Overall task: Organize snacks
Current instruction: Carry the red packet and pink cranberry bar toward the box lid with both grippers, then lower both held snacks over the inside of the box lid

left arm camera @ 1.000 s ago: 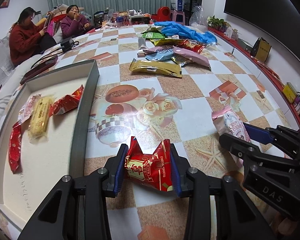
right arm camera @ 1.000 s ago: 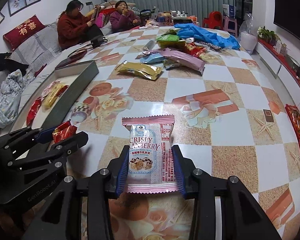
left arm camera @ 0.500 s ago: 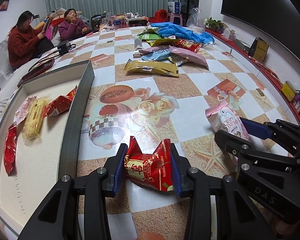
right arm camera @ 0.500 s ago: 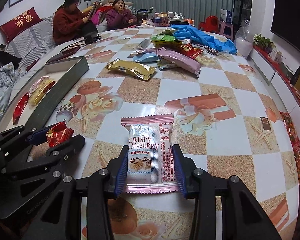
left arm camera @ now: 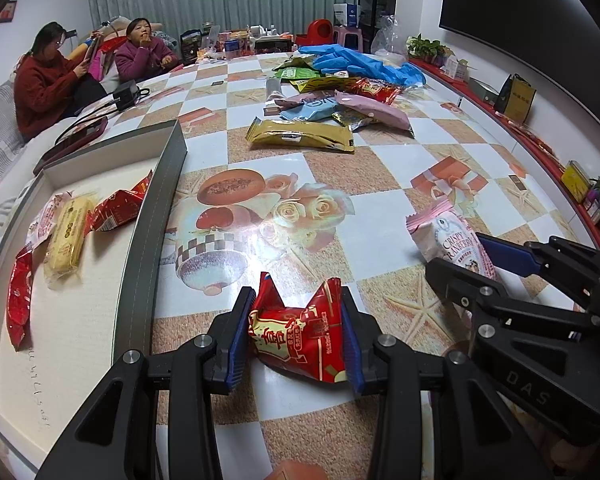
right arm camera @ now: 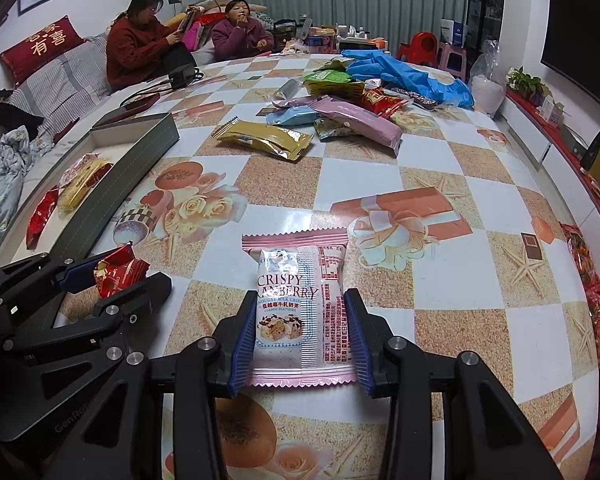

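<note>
1. Little has changed over the last second: both claws hold their places above the surface [right arm camera: 432, 168].
2. The left claw [left arm camera: 298, 334] stays narrowed on a crumpled red snack packet [left arm camera: 300, 336]; the right claw [right arm camera: 300, 340] grips a flat pink cranberry crisp packet [right arm camera: 300, 304].
3. Both seem ready for the grey box [left arm camera: 156, 216] on the left, where a few snacks already lie.

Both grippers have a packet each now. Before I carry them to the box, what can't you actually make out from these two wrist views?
- Red packet: underside hidden, left wrist view; lift off the table unclear.
- Pink cranberry packet: near end partly behind the right gripper.
- Box: near corner cut off by the frame edge, left wrist view.
- Snack pile: labels too small; blue gloves cover some.
</note>
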### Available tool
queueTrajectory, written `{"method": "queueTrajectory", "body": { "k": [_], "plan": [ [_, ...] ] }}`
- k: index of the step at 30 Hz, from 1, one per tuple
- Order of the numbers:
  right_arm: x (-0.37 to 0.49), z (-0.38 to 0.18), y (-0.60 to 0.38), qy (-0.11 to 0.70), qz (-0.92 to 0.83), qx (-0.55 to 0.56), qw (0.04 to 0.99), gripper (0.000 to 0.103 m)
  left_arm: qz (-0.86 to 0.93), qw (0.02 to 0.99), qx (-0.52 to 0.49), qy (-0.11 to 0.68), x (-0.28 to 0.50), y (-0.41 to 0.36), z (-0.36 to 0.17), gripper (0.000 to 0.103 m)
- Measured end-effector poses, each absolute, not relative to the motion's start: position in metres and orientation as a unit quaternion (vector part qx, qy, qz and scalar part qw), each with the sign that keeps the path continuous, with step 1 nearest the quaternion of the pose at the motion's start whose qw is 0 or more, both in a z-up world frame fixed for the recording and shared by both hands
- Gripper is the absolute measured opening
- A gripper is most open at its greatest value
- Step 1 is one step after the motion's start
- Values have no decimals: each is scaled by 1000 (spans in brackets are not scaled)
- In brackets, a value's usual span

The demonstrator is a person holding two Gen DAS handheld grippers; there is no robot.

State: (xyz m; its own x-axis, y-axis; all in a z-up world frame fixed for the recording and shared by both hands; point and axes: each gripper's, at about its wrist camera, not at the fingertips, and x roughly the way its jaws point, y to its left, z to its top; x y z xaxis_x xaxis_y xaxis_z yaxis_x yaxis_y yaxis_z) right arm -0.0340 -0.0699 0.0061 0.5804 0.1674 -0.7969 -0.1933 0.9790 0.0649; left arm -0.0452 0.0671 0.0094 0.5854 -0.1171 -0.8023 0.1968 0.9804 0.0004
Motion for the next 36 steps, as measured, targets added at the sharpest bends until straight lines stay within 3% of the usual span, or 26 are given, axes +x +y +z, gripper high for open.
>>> {"method": "queueTrajectory", "body": {
  "k": [22,36],
  "plan": [
    [-47,29,-67,432,127,12,893,43,-76,896,33,436,-65,82,44,43],
    [-61,52,11,409,227,-7,884,43,13,898,-16,440,-81,192,62,43]
  ]
}}
